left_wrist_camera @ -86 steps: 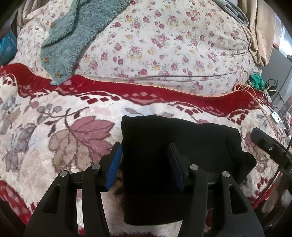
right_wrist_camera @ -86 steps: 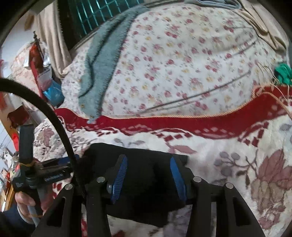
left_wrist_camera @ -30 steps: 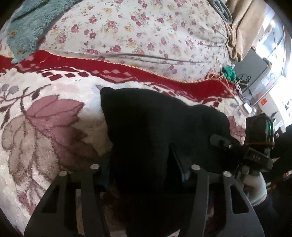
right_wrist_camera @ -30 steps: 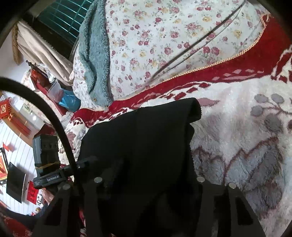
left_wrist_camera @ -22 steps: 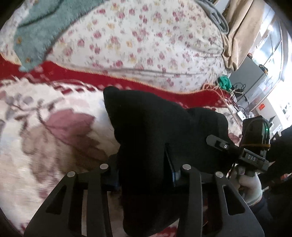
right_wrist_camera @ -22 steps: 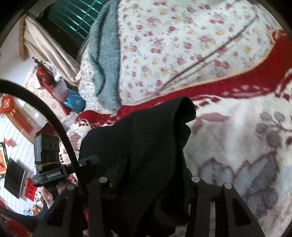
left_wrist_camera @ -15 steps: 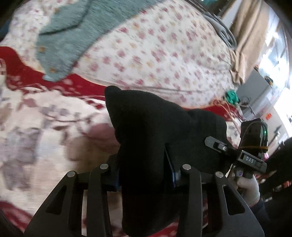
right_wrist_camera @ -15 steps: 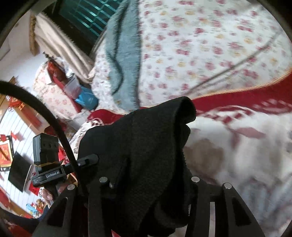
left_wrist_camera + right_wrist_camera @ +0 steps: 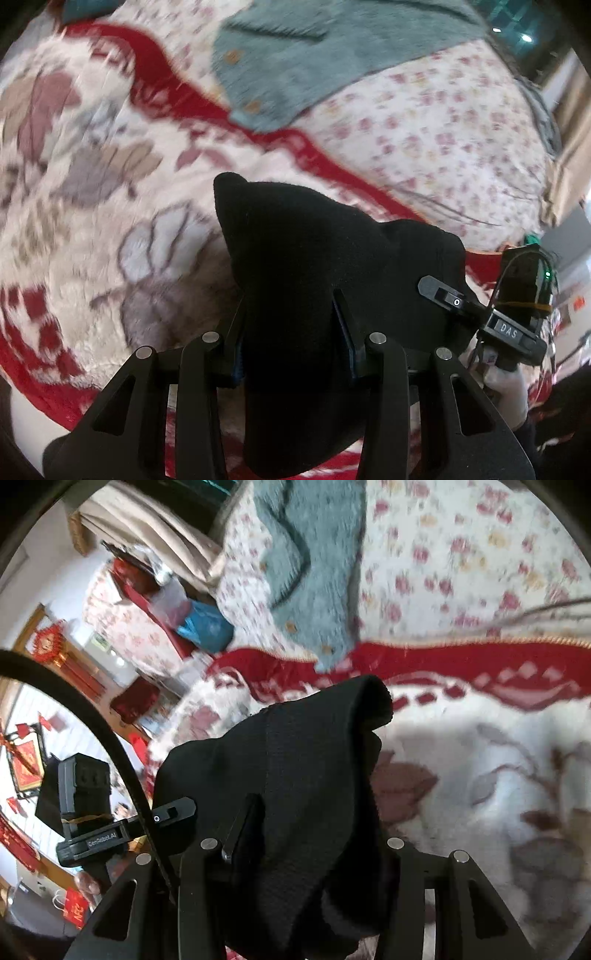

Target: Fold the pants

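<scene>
Above the leaf-patterned blanket [image 9: 92, 229], my left gripper [image 9: 293, 332] and right gripper [image 9: 314, 834] both clamp the folded black pants [image 9: 314, 258].

a bed is covered by a plush blanket [image 9: 110, 206] patterned with leaves and edged in red. behind it a quilt [image 9: 443, 140] printed with small flowers is heaped, and a teal fleece garment [image 9: 306, 62] is draped over it. beige curtains [image 9: 155, 528] are seen at the back, beside a dark window [image 9: 517, 22]. red paper decorations [image 9: 48, 646] are hung on a pale wall [image 9: 44, 590] at the left of the right view. a blue bag [image 9: 207, 627] is tucked beside the quilt. the room is lit by daylight.
</scene>
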Demonstrator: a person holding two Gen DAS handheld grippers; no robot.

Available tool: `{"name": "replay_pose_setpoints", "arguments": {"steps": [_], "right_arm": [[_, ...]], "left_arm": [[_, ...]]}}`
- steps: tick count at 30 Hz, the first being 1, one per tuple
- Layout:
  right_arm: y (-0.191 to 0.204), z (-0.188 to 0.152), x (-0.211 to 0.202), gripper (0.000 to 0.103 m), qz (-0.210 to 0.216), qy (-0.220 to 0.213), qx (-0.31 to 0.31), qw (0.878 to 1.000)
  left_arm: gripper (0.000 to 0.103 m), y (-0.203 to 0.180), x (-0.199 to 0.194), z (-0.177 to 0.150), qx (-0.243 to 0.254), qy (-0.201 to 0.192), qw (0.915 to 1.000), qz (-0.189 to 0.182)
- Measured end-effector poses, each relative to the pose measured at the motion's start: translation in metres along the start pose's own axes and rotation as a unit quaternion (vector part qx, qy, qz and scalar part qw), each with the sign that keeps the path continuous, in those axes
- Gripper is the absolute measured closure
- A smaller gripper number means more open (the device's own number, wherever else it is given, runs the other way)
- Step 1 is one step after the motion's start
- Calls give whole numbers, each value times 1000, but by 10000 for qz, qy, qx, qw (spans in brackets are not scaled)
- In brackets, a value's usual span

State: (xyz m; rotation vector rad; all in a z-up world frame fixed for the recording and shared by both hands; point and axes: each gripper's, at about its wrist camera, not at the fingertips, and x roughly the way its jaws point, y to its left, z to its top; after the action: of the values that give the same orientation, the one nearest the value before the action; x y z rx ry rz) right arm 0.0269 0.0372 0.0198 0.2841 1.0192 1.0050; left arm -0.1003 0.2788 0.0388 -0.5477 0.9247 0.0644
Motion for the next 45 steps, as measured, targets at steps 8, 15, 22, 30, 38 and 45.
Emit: {"name": "replay_pose_setpoints", "arguments": {"steps": [8,15,22,30,38,45], "right_arm": [[-20,1,-3,28,-580,-163,-24,9982],[17,8,-49,28,-1149,-702,-355,9903],[67,0,-66,28,-1497,-1033,-1027,9779],[87,-24,-55,28,-1550,-1100,-1109,9755],[93,-35,-45,28,-1479,-950,-1096,9783],[97,-36,-38,28,-1443,-863,-1129,9793]], "left_arm": [[38,5,6,-5,-114,-170,9998,55],[39,-24,-22,-11,195,-719,9911,1104],[39,-57,-54,-21,468,-1367,9745,1716],[39,-69,-75,-43,359,-1693,9645,1994],[39,-72,-80,-52,376,-1736,9628,2034],[39,-70,-83,-55,286,-1763,9624,2048]]}}
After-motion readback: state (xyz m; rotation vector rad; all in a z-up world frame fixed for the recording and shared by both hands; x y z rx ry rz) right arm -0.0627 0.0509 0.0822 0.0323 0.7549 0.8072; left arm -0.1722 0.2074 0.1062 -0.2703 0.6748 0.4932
